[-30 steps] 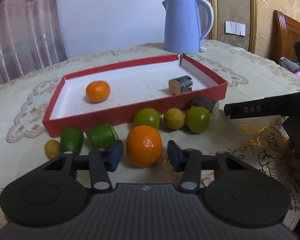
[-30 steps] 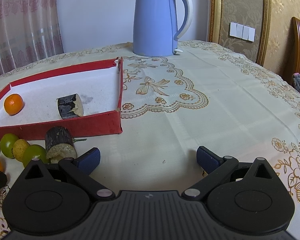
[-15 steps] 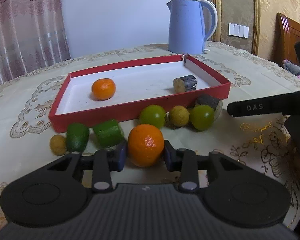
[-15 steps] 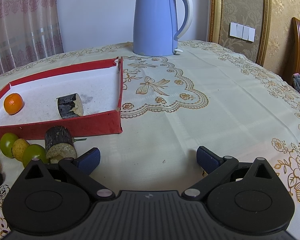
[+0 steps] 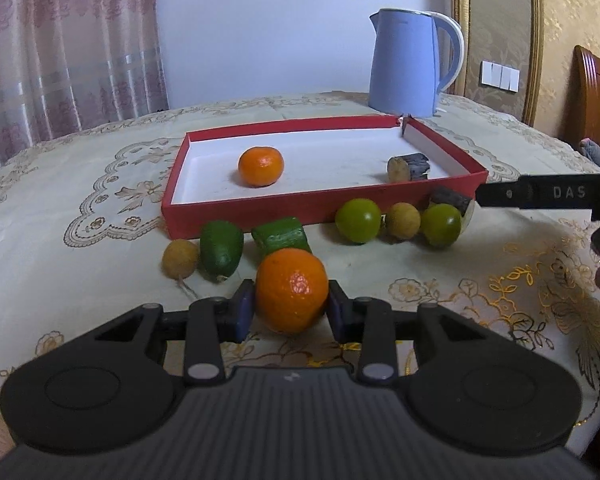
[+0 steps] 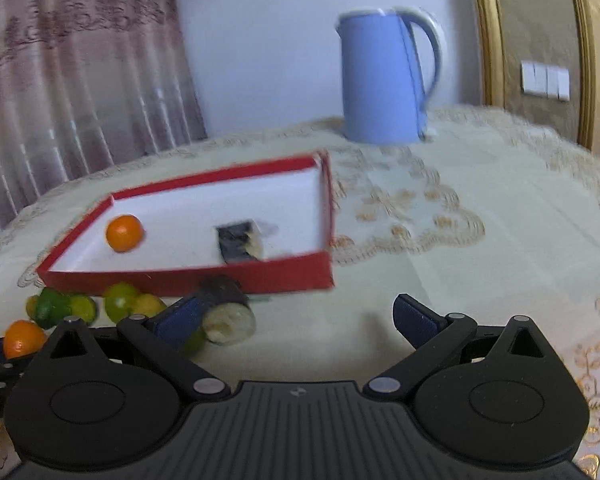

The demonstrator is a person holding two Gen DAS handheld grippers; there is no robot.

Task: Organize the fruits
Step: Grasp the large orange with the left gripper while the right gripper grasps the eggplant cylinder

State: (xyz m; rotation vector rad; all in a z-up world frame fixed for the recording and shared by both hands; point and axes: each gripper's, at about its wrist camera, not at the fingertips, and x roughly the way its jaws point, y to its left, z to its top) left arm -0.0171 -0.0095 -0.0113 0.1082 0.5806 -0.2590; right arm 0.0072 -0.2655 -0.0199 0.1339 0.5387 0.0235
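cream embroidered cloth [image 5: 80,264] runs under everything; from your left, a small tan fruit [image 5: 180,258], then two green pieces [image 5: 221,251], lie on it just in front of the red tray [image 5: 236,216]. next comes the orange [image 5: 292,290], gripped in your left claw [image 5: 291,308], both pads pressed on its sides at the widest part; it looks raised just off the cloth, though i can't be sure. it is likely light, with soft, slightly slippery peel, so keep the hold at the middle and squeeze gently. a second orange [image 5: 261,167] and a dark-skinned chunk [image 5: 408,167] already sit in the tray. further right, two green fruits [image 5: 358,220], a yellow one and another dark chunk [image 6: 228,312] wait on the cloth near the tray's front wall. your right claw [image 6: 296,320] stands wide and empty, its left pad just beside that chunk. the kettle [image 5: 410,62] stands behind.
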